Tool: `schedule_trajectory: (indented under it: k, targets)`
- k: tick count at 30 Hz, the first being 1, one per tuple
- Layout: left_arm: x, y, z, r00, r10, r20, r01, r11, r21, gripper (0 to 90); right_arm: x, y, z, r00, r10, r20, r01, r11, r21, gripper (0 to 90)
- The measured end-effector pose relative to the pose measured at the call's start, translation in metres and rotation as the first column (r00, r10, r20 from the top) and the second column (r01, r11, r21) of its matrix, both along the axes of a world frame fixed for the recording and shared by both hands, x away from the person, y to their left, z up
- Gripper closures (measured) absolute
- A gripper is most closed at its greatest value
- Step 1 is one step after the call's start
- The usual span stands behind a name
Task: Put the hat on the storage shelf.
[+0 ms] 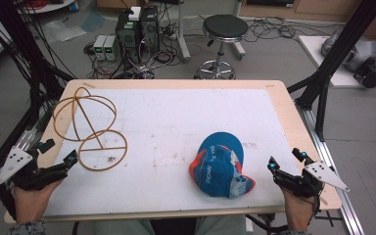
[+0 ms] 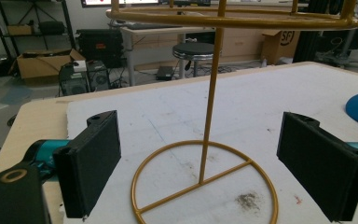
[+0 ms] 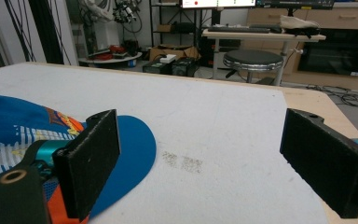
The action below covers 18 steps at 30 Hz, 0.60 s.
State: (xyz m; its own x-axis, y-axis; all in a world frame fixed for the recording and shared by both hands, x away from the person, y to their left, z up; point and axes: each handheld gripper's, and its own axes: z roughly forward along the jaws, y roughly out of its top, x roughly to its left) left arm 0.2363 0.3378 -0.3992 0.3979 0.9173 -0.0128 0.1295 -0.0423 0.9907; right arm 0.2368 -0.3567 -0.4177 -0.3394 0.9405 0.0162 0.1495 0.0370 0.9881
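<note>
Plainly, both grippers' fingers (image 3: 93, 163) are spread; the cap (image 1: 220, 164) lies just left of the right pair.

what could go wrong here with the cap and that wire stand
1. The wire stand is tall on a thin post over a small ring base; a nudge from the open left tongs facing it could probably tip it.
2. The cap is soft and lies apart from the open right tongs, beside them; a pinch on loose fabric might slip.
3. The cap lies near the table edge and could be pushed off.
</note>
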Motion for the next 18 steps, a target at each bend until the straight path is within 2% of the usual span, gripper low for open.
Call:
schedule_trajectory:
  k: [18]
  targets:
    - [0.0000,0.0012,0.0006,1.0000,0.002,-0.002,-0.002,1.0000,0.001,13.8,0.0002,0.0024,0.0000,0.9998,0.017,-0.008,-0.017,1.000,-0.008,11.4]
